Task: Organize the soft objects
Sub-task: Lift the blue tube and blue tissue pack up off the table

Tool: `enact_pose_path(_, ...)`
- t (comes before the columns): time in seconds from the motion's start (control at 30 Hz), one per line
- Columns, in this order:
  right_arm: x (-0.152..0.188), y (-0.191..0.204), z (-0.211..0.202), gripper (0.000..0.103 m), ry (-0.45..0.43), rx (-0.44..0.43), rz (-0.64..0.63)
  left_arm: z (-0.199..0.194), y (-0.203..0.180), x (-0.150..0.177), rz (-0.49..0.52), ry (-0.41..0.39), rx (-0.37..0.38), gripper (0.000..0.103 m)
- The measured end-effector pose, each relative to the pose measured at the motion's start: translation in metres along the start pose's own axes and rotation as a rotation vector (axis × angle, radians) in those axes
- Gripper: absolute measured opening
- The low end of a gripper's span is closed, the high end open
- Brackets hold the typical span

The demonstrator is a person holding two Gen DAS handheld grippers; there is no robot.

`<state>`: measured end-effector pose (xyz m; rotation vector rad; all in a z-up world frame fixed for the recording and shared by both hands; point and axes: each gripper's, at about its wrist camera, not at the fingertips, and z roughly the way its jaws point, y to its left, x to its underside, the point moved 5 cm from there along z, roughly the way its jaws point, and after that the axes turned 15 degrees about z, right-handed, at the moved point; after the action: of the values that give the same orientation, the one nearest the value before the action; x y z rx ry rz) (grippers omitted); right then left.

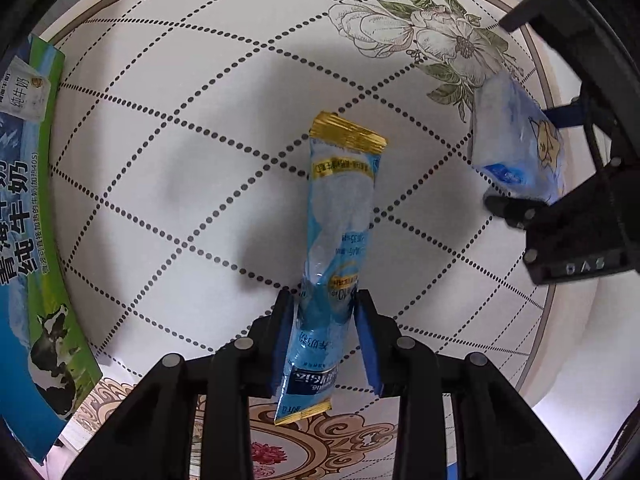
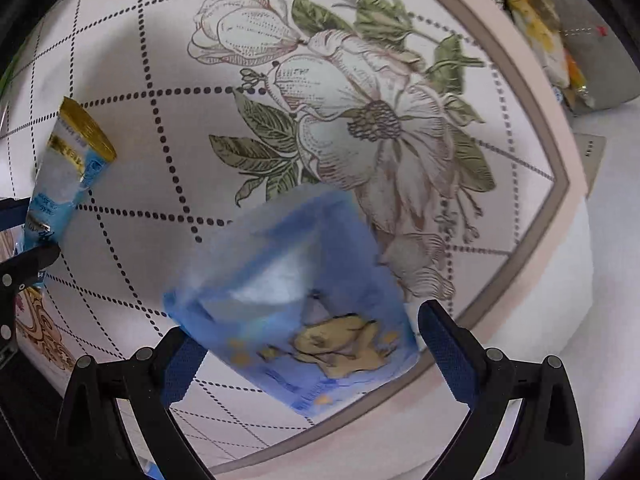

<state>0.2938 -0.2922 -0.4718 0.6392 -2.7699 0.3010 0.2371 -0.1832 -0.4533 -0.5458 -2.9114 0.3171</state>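
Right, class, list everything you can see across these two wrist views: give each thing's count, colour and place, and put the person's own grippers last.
Stick sachet: one, light blue with gold ends, clamped upright in the left gripper above the table.
Soft pack: one, blue with a yellow cartoon figure, blurred, between the right gripper's fingers.
Milk carton: one, blue and green with a cow picture, at the table's left edge.
Table: one, white with a dotted diamond grid and a flower print.
Packets: a few, yellow and white, off the table at top right, too blurred to count.
Left gripper: one, black with blue pads, shut on the sachet.
Right gripper: one, black with blue pads, jaws spread wide.
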Motion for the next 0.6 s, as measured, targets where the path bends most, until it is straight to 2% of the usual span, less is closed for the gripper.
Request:
enact_pose_path(0.13,0.003,0.004,0.004,0.101,0.034,-0.086,0.050,-0.004,0.003,-0.004,0.013,-0.009,-0.018,0.026)
enact_pose_path(0.2,0.006,0.002,0.005,0.100,0.024,-0.092,0.075,-0.007,-0.001,-0.004,0.011,-0.010,-0.018,0.025)
enact_pose_path(0.3,0.015,-0.010,0.003,0.095,0.028,-0.153,0.202,-0.010,-0.001,-0.012,0.019,-0.017,-0.021,0.025)
enact_pose_path(0.47,0.018,-0.026,-0.005,0.091,0.015,-0.158,0.285,-0.011,-0.004,-0.020,0.028,-0.023,-0.035,0.025)
enact_pose_path(0.53,0.022,-0.028,-0.007,0.089,0.023,-0.174,0.334,-0.013,-0.005,-0.022,0.035,-0.028,-0.049,0.021)
enact_pose_path(0.57,0.023,-0.031,-0.008,0.082,0.024,-0.182,0.362,-0.016,-0.007,-0.024,0.038,-0.032,-0.053,0.020)
enact_pose_path(0.6,0.026,-0.036,-0.011,0.067,0.026,-0.193,0.400,-0.018,-0.007,-0.023,0.043,-0.040,-0.055,0.017)
